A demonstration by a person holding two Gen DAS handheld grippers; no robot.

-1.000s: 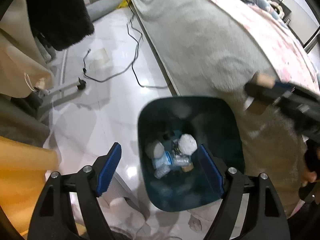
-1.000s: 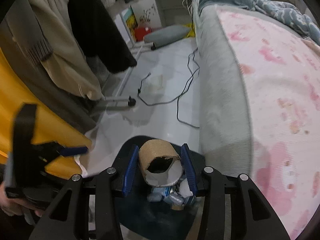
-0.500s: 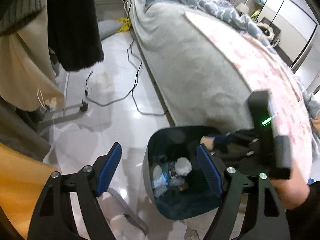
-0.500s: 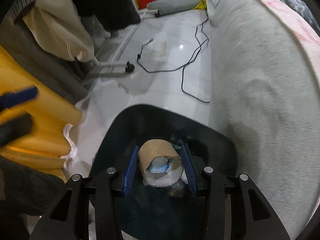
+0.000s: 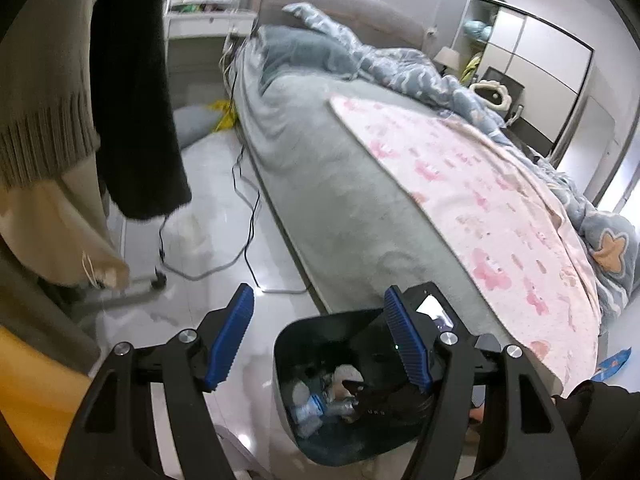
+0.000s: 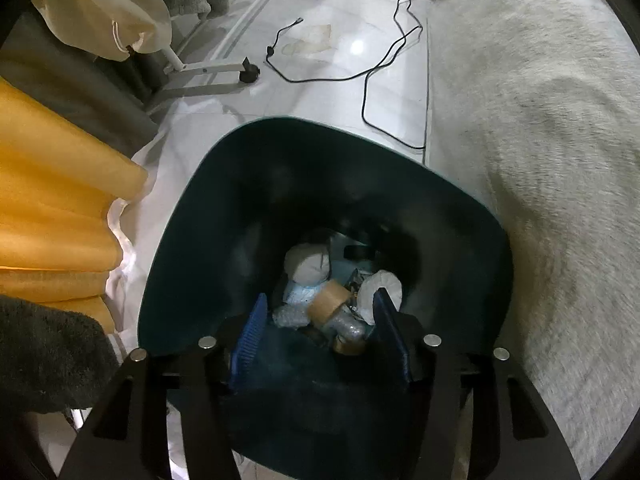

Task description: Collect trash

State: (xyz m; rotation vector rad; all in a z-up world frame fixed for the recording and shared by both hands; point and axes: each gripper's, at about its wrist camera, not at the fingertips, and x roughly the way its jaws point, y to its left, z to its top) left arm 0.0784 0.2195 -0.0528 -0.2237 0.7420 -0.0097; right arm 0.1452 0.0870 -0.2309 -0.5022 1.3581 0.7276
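Note:
A dark teal bin [image 6: 188, 216] stands on the white floor beside the bed. My right gripper [image 6: 320, 298] hangs inside its mouth, pointing steeply down. Its jaws are opening, and the pads touch nothing. The brown cardboard tube [image 6: 328, 300] lies loose on the trash below, among crumpled white tissues [image 6: 308, 266] and a clear plastic bottle [image 6: 348, 330]. In the left wrist view the same bin [image 5: 286, 364] is low in the frame, with the right tool's black body [image 5: 372, 340] reaching into it. My left gripper [image 5: 318, 294] is held above the bin; its jaws are closing with nothing between them.
A bed with a grey cover [image 6: 540, 160] and a pink blanket [image 5: 480, 208] borders the bin. A black cable [image 6: 380, 68] trails over the floor. A clothes rack's wheeled foot [image 6: 200, 76], hanging clothes [image 5: 136, 100] and yellow fabric [image 6: 52, 208] crowd the other side.
The right gripper sank into the bin and let go of the cardboard tube, which dropped onto the trash. The left gripper rose and tilted upward, and its jaws narrowed.

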